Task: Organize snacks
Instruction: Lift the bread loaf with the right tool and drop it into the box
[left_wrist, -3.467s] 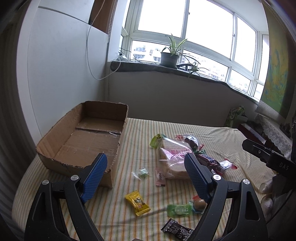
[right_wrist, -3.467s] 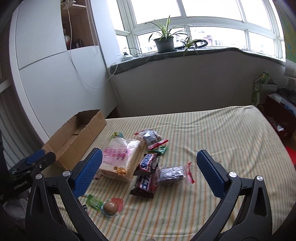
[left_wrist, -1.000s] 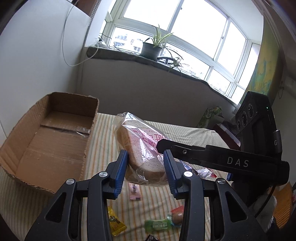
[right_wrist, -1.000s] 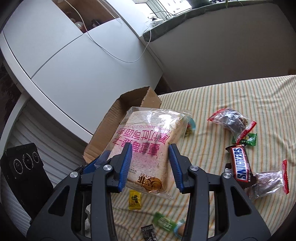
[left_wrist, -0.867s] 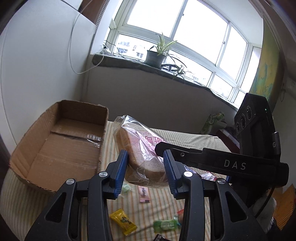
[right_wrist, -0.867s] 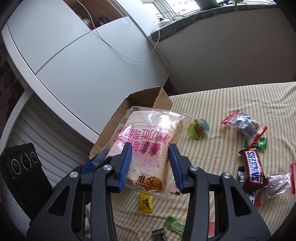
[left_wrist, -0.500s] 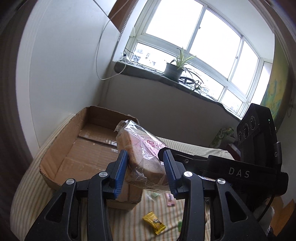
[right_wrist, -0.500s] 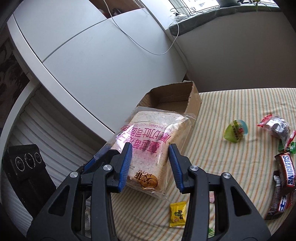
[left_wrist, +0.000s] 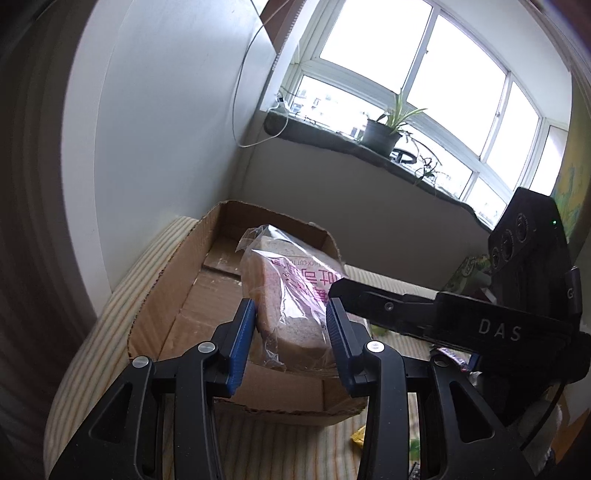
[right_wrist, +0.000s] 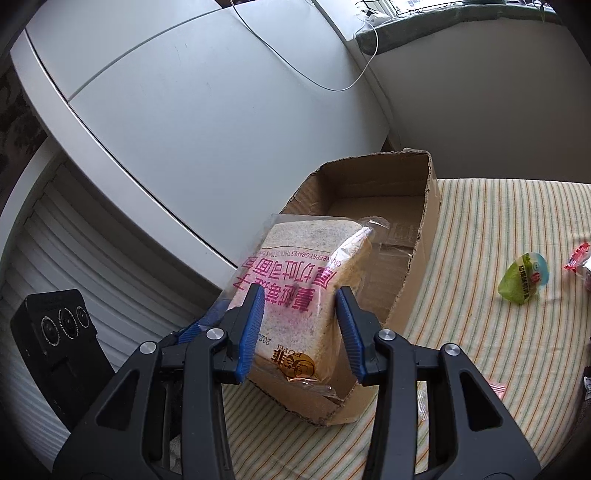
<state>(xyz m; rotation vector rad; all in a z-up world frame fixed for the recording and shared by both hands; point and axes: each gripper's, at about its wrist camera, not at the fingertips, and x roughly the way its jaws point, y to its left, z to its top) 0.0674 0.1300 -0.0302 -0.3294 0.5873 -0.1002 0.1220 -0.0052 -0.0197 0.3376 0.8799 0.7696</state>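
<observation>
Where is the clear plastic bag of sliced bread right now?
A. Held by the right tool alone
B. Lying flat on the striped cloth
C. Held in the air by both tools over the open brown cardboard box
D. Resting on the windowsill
C: the clear plastic bag of sliced bread is pinched by the left tool and the right tool above the open brown cardboard box.

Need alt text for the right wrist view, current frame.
The right gripper is shut on a bagged bread loaf, held over the near end of an open cardboard box on a striped cloth. The left gripper grips the bag's far side; a green jelly cup lies at right.
</observation>
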